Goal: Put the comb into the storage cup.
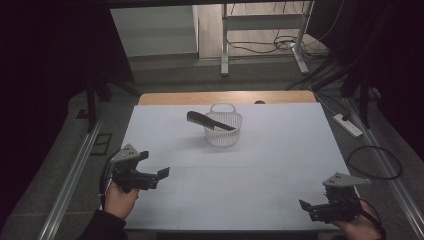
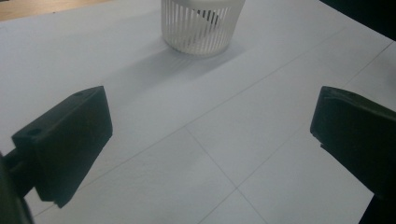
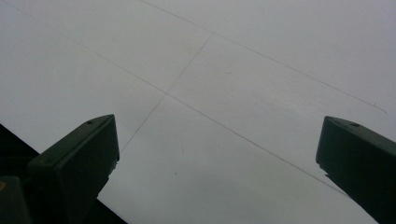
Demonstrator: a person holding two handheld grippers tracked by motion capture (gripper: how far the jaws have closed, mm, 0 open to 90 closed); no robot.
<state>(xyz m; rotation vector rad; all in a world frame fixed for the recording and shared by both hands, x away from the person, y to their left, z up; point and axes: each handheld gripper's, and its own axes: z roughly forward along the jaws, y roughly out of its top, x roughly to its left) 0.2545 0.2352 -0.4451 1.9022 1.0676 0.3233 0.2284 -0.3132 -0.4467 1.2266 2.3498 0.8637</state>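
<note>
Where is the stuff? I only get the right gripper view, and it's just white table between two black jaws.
Observer: A white slatted basket sits toward the far middle of the table.
Operator: Is anything in it?
Observer: A black comb lies tilted across its rim, one end sticking out to the left in the high view.
Operator: Which gripper is nearer the basket?
Observer: The left gripper looks nearer; it points at the basket, jaws wide apart with nothing between them.
Operator: And mine?
Observer: The right gripper is at the near right corner of the table, open with nothing in it.
</note>
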